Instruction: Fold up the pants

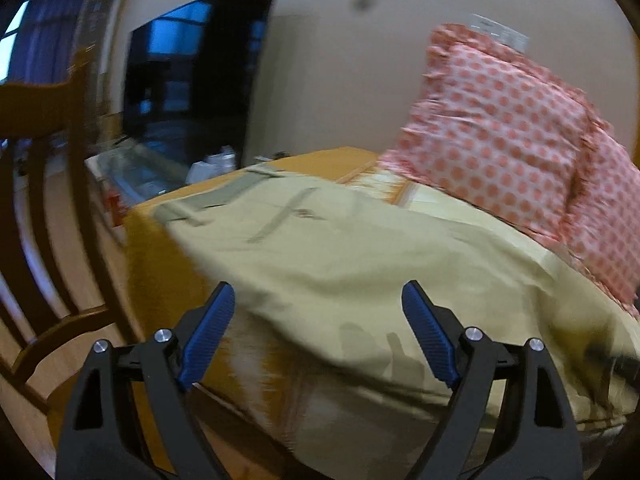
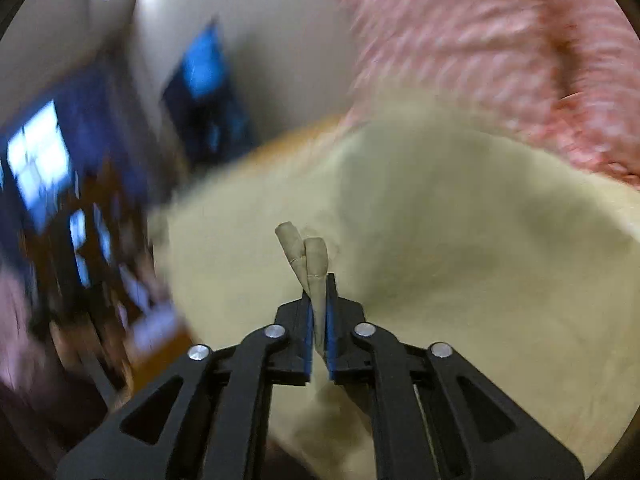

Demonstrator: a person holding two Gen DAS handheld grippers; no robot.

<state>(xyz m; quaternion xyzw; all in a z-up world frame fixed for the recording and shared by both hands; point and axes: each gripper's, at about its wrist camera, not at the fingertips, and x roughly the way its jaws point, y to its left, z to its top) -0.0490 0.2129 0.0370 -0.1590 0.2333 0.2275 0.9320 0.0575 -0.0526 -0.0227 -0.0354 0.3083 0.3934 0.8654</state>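
Pale khaki pants (image 1: 352, 264) lie spread over a wooden table (image 1: 160, 248), the waistband with belt loops at the far left end. My left gripper (image 1: 320, 300) is open and empty, just above the near edge of the pants. My right gripper (image 2: 319, 292) is shut on a bunched hem of the pants (image 2: 308, 252), which sticks up between the blue pads. The rest of the pants (image 2: 440, 264) spread out beyond it. The right wrist view is blurred by motion.
A pink polka-dot pillow (image 1: 512, 136) rests on the far right of the table, touching the pants; it also shows in the right wrist view (image 2: 500, 48). A wooden chair (image 1: 52, 208) stands at the left. A dark TV screen (image 1: 200, 80) is against the back wall.
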